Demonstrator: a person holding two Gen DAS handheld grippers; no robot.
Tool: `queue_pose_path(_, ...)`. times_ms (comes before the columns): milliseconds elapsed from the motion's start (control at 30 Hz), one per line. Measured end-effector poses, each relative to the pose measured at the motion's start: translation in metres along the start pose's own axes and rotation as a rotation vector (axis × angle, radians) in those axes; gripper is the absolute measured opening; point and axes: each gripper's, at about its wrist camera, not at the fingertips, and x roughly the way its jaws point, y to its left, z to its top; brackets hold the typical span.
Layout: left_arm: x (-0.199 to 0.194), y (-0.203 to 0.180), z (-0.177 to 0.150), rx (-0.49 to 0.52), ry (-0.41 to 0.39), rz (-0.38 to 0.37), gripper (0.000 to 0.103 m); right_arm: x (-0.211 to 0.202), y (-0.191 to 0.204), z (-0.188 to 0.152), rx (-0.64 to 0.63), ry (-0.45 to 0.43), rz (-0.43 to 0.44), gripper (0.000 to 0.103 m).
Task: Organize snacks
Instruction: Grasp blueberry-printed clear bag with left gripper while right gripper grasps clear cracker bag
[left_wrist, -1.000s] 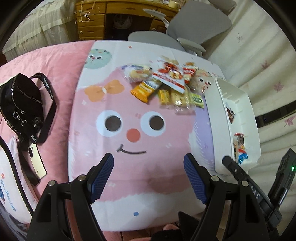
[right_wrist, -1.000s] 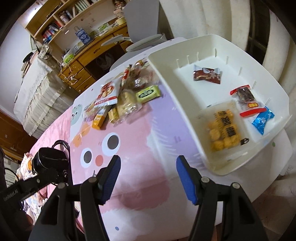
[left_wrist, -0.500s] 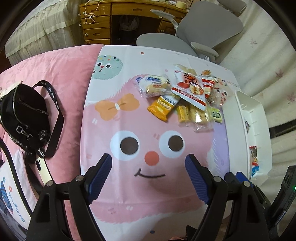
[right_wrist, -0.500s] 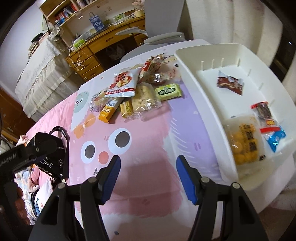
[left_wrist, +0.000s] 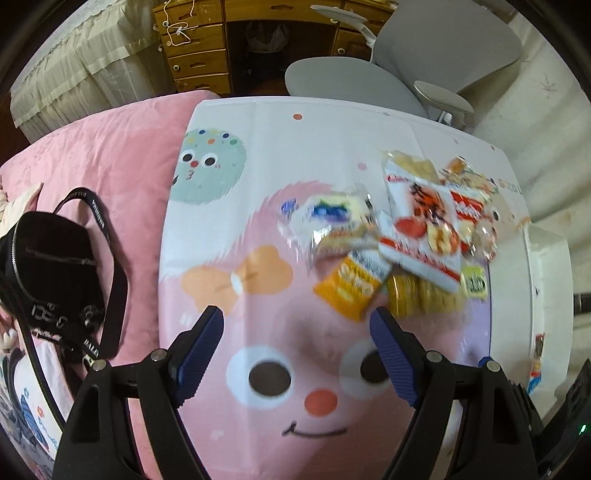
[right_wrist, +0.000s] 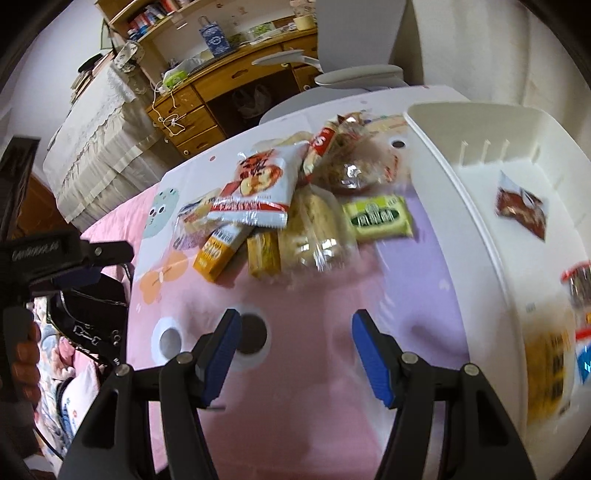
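Observation:
A pile of snack packets lies on the cartoon tablecloth: a red-and-white bag (left_wrist: 421, 229) (right_wrist: 258, 184), an orange packet (left_wrist: 351, 284) (right_wrist: 218, 251), a clear blueberry pastry pack (left_wrist: 332, 225), yellow biscuits (right_wrist: 264, 253) and a green packet (right_wrist: 378, 218). A white tray (right_wrist: 476, 229) (left_wrist: 546, 280) at the right holds several snacks, among them a dark red packet (right_wrist: 521, 208). My left gripper (left_wrist: 295, 343) is open and empty, just short of the pile. My right gripper (right_wrist: 295, 345) is open and empty, near the pile and beside the tray.
A black bag (left_wrist: 48, 269) lies on the pink blanket at the left. A grey chair (left_wrist: 406, 66) and a wooden desk (left_wrist: 199, 55) stand beyond the table's far edge. The left gripper's body (right_wrist: 55, 254) shows at the left of the right wrist view.
Both grippers have moved forward toward the snack pile, which now looks larger and closer. Both stay open and empty.

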Motion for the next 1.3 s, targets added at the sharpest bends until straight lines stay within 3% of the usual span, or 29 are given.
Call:
queue_pose_path(267, 0.038, -0.006, 0.043, -0.028, 0.033, -0.019, 0.080, 0.030, 0.006, 0.022, -0.089, -0.036, -0.046, 0.070)
queue_pose_path(533, 0.070, 0.001, 0.067, -0.127, 0.056, -0.093, 0.080, 0.055, 0.014, 0.040, -0.169, -0.073, -0.080, 0.072)
queue_pose_path(767, 0.095, -0.003, 0.073, -0.132, 0.109, -0.100, 0.080, 0.073, 0.014, 0.040, -0.237, -0.072, -0.126, 0.075)
queue_pose_path(967, 0.106, -0.009, 0.077, -0.122, 0.122, -0.097, 0.089, 0.079, 0.019, 0.038, -0.296, -0.101, -0.145, 0.078)
queue_pose_path(1300, 0.125, -0.015, 0.076, -0.125, 0.140, -0.091, 0.089, 0.082, 0.023, 0.035, -0.329, -0.115, -0.169, 0.077)
